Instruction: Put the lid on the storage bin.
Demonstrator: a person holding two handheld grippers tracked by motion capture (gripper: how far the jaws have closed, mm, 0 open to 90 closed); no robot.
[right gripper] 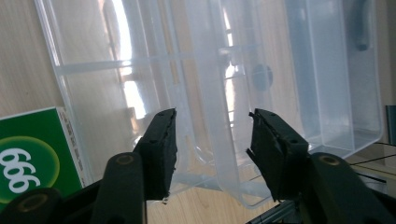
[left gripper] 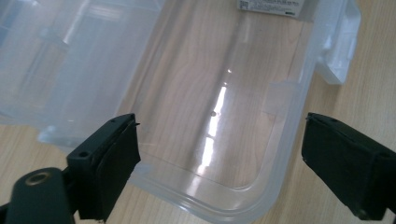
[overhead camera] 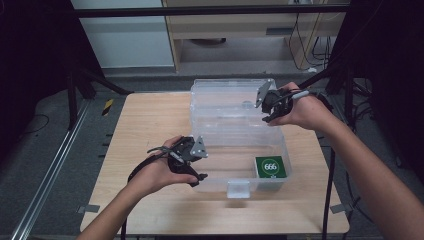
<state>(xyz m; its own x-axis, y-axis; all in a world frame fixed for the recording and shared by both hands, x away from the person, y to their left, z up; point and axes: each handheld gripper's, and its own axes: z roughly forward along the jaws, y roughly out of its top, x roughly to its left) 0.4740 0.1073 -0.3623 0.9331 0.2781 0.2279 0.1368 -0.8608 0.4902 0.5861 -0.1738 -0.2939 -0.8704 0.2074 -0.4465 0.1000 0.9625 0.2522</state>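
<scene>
A clear plastic box stands on the wooden table with its lid raised at the far side. Inside, at the front right corner, lies a green carton marked 666. My left gripper is open at the box's front left corner. In the left gripper view its jaws stand wide apart around that corner's rim. My right gripper is held at the lid's right edge. It is open, with the lid's rim running between the jaws, and the green carton lies to the left.
The box has a clear latch on its front wall, near the table's front edge. Bare table lies left of the box. Beyond the table are a grey floor, dark stands and a wooden cabinet.
</scene>
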